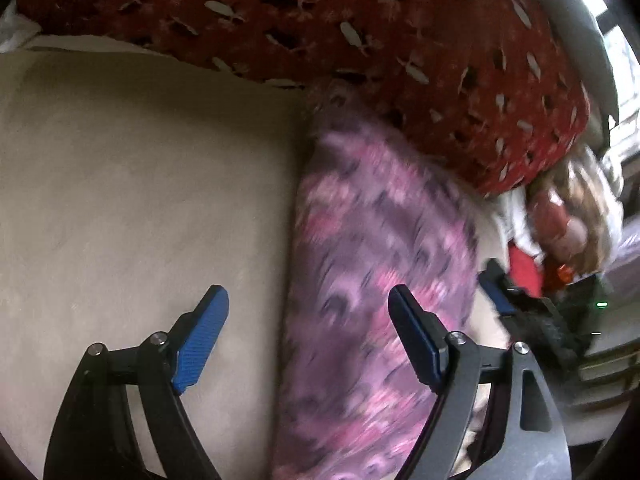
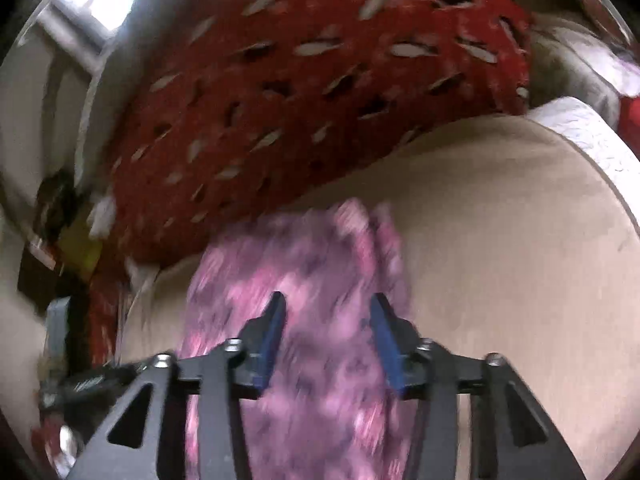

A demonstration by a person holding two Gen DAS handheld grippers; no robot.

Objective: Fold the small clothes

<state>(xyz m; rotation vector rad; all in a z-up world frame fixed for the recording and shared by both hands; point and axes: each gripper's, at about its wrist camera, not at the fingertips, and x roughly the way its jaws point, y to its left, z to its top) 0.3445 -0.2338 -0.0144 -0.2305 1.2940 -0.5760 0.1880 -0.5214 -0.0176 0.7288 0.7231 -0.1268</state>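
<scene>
While both my left hand-held gripper (image 1: 308,332) and right hand-held gripper (image 2: 328,332) gape empty, I should pinch the pink cloth's (image 1: 376,264) lower corners evenly.

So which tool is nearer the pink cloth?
Right. The right tool hangs directly over the pink cloth; the left tool straddles its left edge, mostly over the beige sheet.

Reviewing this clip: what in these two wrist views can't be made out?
- Pink and purple garment: motion blur in both views hides its folds and edges; its near end is cut off by the bottom edge.
- Clutter at the right of the left wrist view: blurred, items unidentifiable.
- Right hand-held gripper: whether its fingers touch the garment below is unclear.
- Red patterned blanket: covers whatever lies behind.
</scene>
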